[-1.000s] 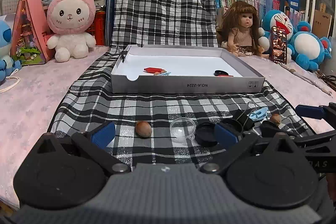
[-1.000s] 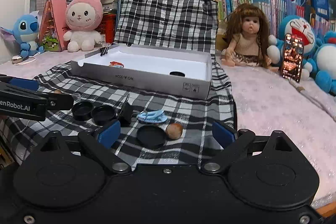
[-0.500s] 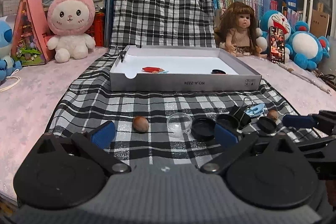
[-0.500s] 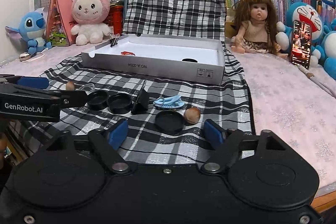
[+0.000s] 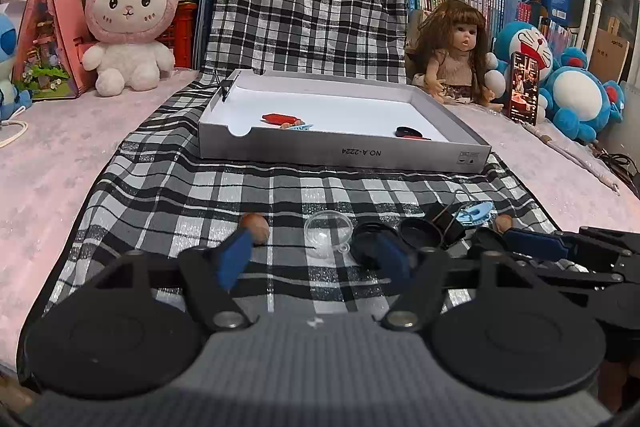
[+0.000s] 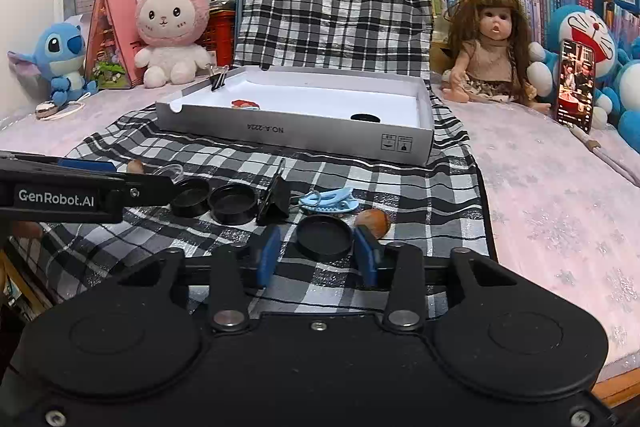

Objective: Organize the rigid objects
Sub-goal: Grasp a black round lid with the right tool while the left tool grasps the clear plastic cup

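On the checked cloth, right gripper (image 6: 318, 261) jaws are closing around a black lid (image 6: 325, 235), not pinching yet. Left gripper (image 5: 316, 259) jaws are closing too, straddling a clear dome (image 5: 328, 231).

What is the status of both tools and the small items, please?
Right tool closing around black lid, pads not yet pressing. Left tool closing over clear dome, nothing held. Nut crowds right pad.

Right hand-held gripper (image 6: 318, 257) jaws, wide earlier, now closing around black cap (image 6: 325, 237). Left hand-held gripper (image 5: 316, 259) jaws, also wider before, closing toward clear dome (image 5: 328, 233); pads not pressing yet.
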A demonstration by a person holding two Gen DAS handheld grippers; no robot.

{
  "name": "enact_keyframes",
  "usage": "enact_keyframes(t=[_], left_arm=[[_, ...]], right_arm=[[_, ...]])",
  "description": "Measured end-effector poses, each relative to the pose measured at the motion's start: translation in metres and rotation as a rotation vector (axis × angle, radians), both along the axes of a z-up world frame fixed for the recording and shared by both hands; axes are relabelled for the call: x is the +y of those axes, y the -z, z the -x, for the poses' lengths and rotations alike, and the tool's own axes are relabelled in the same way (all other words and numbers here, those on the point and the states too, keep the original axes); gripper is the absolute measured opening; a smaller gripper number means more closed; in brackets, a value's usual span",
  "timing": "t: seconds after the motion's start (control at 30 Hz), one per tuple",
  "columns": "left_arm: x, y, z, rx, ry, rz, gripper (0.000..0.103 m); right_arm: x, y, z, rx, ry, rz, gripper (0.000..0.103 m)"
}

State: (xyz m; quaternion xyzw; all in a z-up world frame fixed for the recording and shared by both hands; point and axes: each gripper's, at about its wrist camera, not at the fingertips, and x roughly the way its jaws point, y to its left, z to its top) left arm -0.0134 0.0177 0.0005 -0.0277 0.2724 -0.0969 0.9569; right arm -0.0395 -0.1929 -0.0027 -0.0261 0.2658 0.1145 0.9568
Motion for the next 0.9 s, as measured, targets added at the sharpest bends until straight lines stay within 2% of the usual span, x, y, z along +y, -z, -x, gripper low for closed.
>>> enact_keyframes(t=[0.1,0.2,0.4,0.6,0.9], left_arm=[[-0.001,0.000,-0.003,0.003,-0.007,-0.011,0.060],[0.002,0.001,-0.009,0.029,-0.002,0.024,0.049],[0.000,0.003,-0.021,0.052,-0.003,0.051,0.046],[-0.003,0.005,-0.028,0.060,-0.019,0.054,0.030],[-0.007,-0.004,-0.020,0.025,-0.020,0.019,0.030]], right_arm=[[-0.002,0.000,-0.002,0.001,0.011,-0.003,0.031],[-0.004,-0.001,-0.002,0.003,0.017,-0.012,0.031],[-0.006,0.000,-0.004,0.004,0.023,-0.015,0.031],[-0.004,0.000,-0.008,0.004,0.015,-0.009,0.031],[-0.004,-0.002,-0.012,0.007,0.019,-0.029,0.031]])
